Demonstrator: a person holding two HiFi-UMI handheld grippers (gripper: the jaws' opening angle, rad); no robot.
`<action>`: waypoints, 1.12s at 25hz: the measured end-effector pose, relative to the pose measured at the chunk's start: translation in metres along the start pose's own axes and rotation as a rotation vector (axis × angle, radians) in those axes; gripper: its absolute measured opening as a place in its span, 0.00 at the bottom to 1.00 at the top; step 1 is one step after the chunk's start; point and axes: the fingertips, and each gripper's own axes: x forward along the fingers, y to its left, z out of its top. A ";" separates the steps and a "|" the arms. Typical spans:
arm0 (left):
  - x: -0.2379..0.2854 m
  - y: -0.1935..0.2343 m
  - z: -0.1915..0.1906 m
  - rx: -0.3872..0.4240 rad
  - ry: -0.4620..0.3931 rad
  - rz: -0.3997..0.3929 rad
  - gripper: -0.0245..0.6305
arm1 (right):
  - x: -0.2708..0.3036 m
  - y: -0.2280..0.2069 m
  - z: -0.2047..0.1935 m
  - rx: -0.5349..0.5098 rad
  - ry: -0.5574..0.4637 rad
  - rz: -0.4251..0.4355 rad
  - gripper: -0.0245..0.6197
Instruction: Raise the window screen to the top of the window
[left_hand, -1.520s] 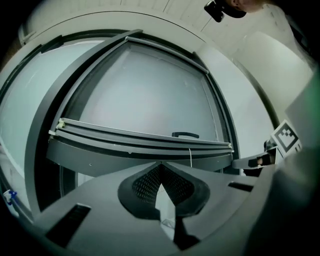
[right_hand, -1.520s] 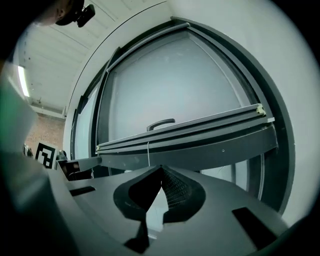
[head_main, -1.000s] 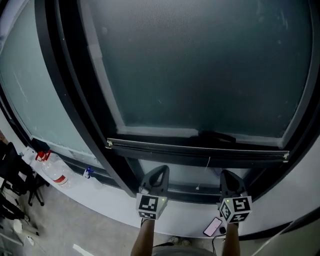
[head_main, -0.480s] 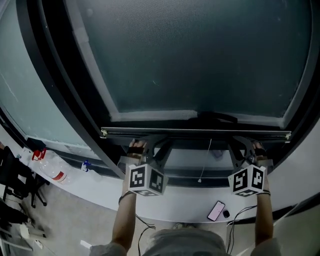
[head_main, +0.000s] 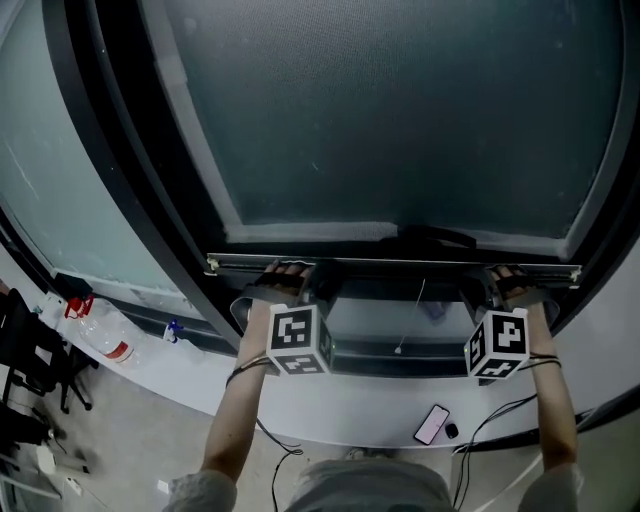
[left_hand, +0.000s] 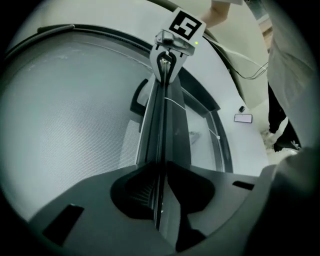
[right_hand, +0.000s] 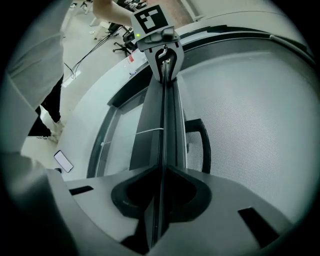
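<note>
The left gripper (head_main: 288, 285) is found clamped near the left end of the dark metal bottom rail (head_main: 400, 264) of the grey mesh window screen (head_main: 400, 120), its jaws closed tight on the rail's thin edge. The right gripper (head_main: 505, 288) is closed likewise near the right end. The rail is held level, low in the black window frame (head_main: 130, 200), above the white sill (head_main: 370, 410).

Phone (head_main: 432, 424) and plastic bottle (head_main: 104, 343)
</note>
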 end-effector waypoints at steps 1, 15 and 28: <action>0.002 -0.002 0.000 0.003 0.006 -0.013 0.16 | 0.000 -0.001 0.000 -0.007 0.009 0.011 0.09; 0.000 0.002 -0.001 -0.045 0.027 0.001 0.17 | 0.003 -0.001 0.002 -0.017 0.048 -0.012 0.08; 0.005 0.002 0.000 -0.077 0.058 -0.055 0.09 | 0.004 -0.002 0.002 0.019 0.049 0.042 0.08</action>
